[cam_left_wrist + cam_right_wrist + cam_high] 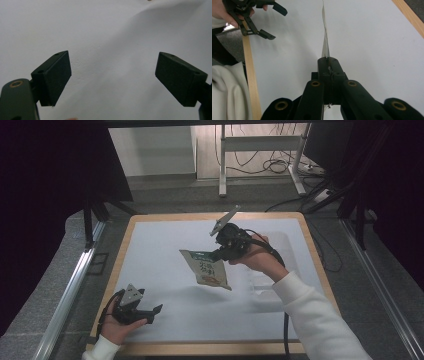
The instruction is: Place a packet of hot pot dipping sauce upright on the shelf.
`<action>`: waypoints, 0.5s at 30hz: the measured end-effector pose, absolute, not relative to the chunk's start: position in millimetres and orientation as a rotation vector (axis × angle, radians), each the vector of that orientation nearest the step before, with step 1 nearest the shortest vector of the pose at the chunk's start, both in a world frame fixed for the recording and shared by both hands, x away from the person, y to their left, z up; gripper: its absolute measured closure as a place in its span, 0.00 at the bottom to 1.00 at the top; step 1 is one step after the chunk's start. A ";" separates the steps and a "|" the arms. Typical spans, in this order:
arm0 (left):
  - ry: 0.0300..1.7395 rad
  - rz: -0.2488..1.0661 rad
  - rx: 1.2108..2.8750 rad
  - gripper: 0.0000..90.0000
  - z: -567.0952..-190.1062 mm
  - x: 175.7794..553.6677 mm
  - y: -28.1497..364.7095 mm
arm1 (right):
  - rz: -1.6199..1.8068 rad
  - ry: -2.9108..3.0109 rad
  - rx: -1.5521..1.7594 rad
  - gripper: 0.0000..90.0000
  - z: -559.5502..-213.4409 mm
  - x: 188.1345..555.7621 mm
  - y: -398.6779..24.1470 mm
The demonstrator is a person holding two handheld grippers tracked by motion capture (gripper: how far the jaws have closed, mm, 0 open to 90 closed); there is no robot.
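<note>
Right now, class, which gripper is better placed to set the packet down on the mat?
Right gripper: its jaws are shut on the packet above the mat. Left gripper sits open, apart.

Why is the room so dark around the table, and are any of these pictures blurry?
High view: light falls on the white table, the surroundings stay dark, and the packet casts a soft shadow. Left gripper view: jaws soft, a broad shadow upper right. Right gripper view: the packet edge-on, fairly sharp; the left gripper slightly blurred.

Right hand-held gripper (218,254) raised mid-table, jaws clamped together; left hand-held gripper (154,312) low at the near edge, jaws wide apart.
</note>
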State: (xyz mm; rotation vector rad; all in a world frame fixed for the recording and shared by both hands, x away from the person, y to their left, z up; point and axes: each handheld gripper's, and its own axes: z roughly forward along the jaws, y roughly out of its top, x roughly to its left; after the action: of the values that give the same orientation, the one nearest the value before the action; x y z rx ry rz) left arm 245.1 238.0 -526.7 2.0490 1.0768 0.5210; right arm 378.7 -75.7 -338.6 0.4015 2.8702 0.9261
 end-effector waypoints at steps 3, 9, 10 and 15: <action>1.077 0.521 2.049 0.15 -526.8 245.2 238.0 | 0.924 2.863 0.408 1.00 -336.6 380.6 -77.5; 1.079 0.523 2.046 0.15 -526.7 245.2 238.6 | 0.923 2.855 0.413 0.99 -331.7 383.0 -80.6; 1.079 0.522 2.046 0.15 -526.9 245.3 238.6 | 0.918 2.853 0.413 1.00 -330.9 383.6 -82.0; 1.076 0.522 2.049 0.15 -526.8 245.1 238.3 | 0.913 2.849 0.419 0.99 -329.7 385.9 -87.2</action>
State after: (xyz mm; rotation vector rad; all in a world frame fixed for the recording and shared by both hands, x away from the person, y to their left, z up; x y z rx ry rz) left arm 245.1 238.3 -526.8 2.0489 1.0764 0.5223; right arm 385.9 -87.2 -329.7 0.4194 2.8490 0.9133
